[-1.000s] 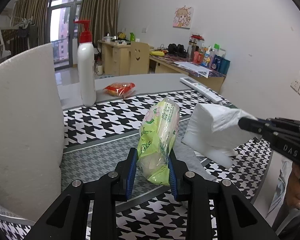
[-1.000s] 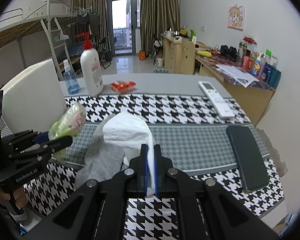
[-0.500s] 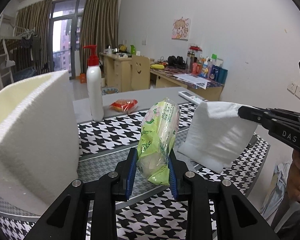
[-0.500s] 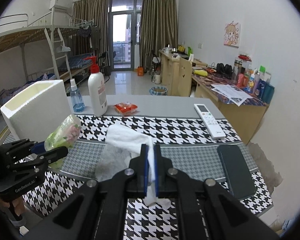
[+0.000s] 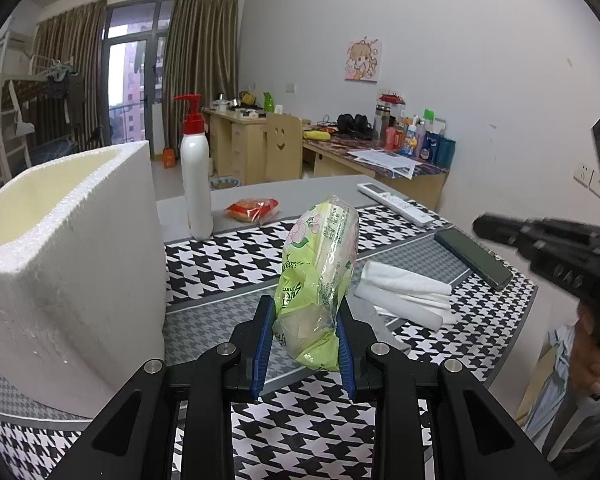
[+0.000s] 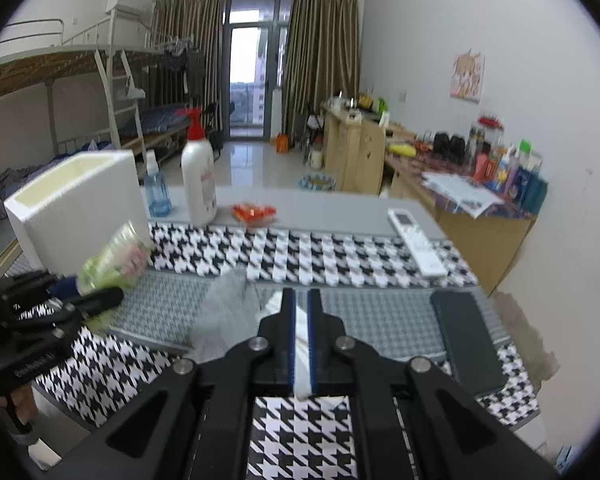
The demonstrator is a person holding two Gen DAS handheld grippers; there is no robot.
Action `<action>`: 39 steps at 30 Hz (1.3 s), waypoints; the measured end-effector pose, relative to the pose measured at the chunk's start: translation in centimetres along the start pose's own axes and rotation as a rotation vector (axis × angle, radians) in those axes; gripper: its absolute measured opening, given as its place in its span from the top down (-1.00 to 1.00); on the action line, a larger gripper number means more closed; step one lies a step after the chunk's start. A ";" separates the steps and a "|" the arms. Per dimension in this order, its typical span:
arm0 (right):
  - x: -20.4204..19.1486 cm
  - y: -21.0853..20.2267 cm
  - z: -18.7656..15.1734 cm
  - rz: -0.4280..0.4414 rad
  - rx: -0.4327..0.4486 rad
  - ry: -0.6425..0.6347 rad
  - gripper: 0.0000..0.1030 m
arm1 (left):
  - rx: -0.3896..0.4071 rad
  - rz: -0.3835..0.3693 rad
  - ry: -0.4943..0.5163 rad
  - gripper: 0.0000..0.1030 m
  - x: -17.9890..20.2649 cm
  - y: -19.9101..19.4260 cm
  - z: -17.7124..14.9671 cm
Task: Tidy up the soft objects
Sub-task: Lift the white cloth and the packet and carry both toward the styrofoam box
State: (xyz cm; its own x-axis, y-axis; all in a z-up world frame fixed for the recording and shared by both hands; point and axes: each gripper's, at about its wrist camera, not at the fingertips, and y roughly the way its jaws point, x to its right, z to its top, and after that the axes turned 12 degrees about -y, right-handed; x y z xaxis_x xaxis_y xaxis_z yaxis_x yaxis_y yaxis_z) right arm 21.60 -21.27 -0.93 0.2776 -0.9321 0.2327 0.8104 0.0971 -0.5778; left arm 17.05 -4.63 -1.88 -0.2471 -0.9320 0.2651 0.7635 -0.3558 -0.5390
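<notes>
My left gripper [image 5: 303,320] is shut on a green plastic tissue pack [image 5: 320,276] and holds it upright above the mat, right of the white foam box [image 5: 60,264]. The pack [image 6: 116,258] and box [image 6: 76,208] also show in the right wrist view. My right gripper [image 6: 300,320] is nearly shut, with only a thin white sliver between its pads. In the left wrist view it [image 5: 500,228] is raised above a folded white tissue stack [image 5: 404,292] that lies on the mat over a grey cloth [image 6: 224,316].
A white pump bottle [image 5: 196,184], a small blue bottle [image 6: 156,188], a red snack packet [image 5: 252,208], a white remote [image 6: 418,244] and a black phone [image 6: 468,340] lie on the houndstooth-covered table [image 6: 340,256]. The table's near edge is just below the grippers.
The white tissue stack has left my right gripper and now lies on the mat. Both grippers rose and pulled back. The left still holds the green pack.
</notes>
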 end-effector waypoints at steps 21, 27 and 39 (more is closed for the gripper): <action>2.1 6.2 -3.6 -0.007 -0.148 -0.002 -0.28 | -0.038 -0.027 0.025 0.41 1.1 1.9 -0.2; 2.2 7.3 -3.7 0.030 -0.178 -0.021 -0.28 | -0.039 -0.025 0.026 0.41 1.3 2.2 -0.1; 1.9 9.6 -4.0 0.021 -0.252 -0.075 -0.28 | -0.044 -0.016 0.031 0.41 1.6 2.3 -0.3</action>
State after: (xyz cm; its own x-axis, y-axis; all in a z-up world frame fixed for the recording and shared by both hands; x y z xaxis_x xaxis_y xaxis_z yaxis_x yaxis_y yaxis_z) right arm 27.85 -23.49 -9.11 0.3379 -0.9016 0.2701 0.6527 0.0176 -0.7574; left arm 18.21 -6.92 -2.95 -0.2783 -0.9276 0.2491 0.7325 -0.3727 -0.5696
